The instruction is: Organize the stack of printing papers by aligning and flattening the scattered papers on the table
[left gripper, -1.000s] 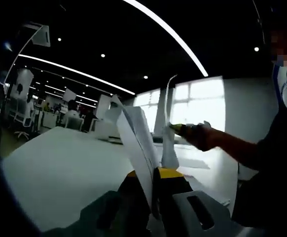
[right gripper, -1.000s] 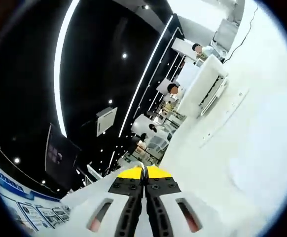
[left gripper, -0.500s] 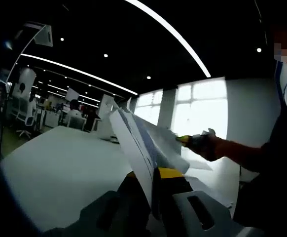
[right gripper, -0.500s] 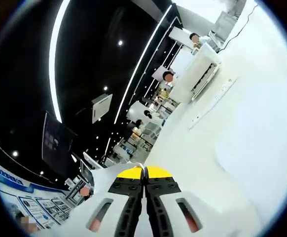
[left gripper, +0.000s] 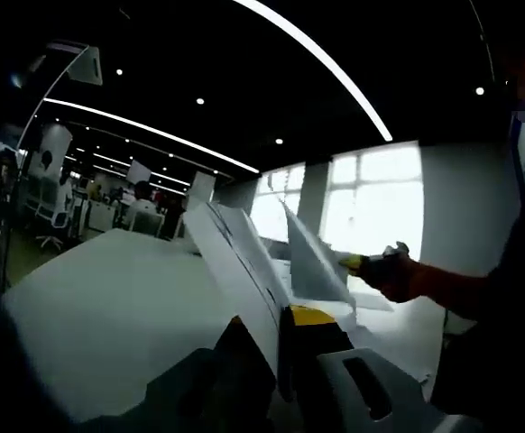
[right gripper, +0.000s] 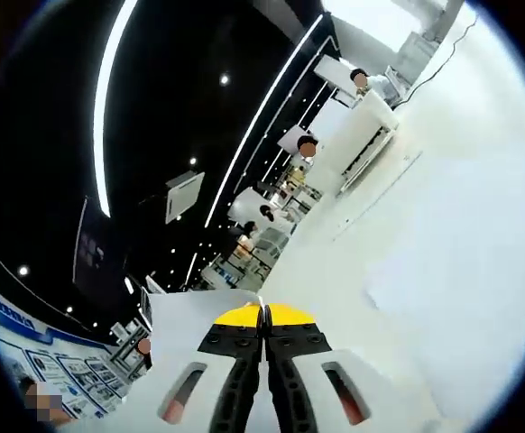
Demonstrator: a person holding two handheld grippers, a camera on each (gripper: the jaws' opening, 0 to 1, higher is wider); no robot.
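**Both tools clamp white sheets held up off the desk**

Left gripper view: the left tool [left gripper: 285, 329], black with yellow tips, is closed on the near edge of a white sheet of printing paper [left gripper: 235, 266], which stands tilted above the broad white desk [left gripper: 109, 307]. To the right, the right tool [left gripper: 357, 263] comes in, yellow-tipped, pinching the far side of the paper, where a corner folds up into a peak. A person's hand [left gripper: 398, 275] and sleeve follow behind it. Bright windows [left gripper: 371, 194] sit beyond.

Right gripper view: the right tool [right gripper: 263, 317] has its jaws pressed together, a thin white paper edge [right gripper: 199, 307] caught between the yellow tips. The white desk [right gripper: 443, 234] stretches away, with seated people far off.
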